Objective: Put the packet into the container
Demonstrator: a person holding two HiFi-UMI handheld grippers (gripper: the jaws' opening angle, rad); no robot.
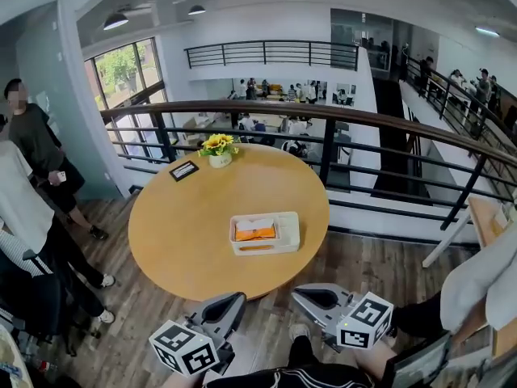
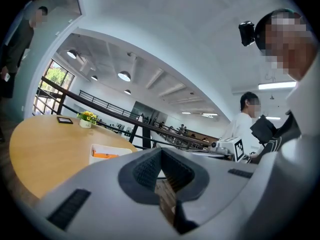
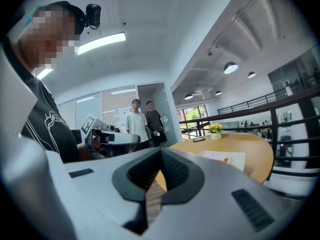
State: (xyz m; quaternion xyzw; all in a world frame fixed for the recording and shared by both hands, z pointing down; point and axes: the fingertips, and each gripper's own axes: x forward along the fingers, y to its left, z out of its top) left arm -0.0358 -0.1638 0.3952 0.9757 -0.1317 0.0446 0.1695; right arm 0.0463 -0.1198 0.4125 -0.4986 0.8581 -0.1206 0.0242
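An orange packet (image 1: 255, 231) lies inside a white rectangular container (image 1: 287, 234) near the front right of a round wooden table (image 1: 186, 225). Both grippers hang below the table's near edge, close to the person's body and away from the container. My left gripper (image 1: 234, 300) has its jaws closed together with nothing between them. My right gripper (image 1: 304, 295) is shut and empty too. The left gripper view shows the container (image 2: 107, 153) and the packet's orange edge (image 2: 104, 155) beyond the shut tips (image 2: 161, 151). The right gripper view shows the container (image 3: 222, 156) far past its shut tips (image 3: 161, 151).
A pot of yellow flowers (image 1: 218, 148) and a small black card (image 1: 184, 170) stand at the table's far edge. A dark railing (image 1: 323, 136) curves behind the table. People stand at the left (image 1: 32, 160), and another person is at the right (image 1: 485, 289).
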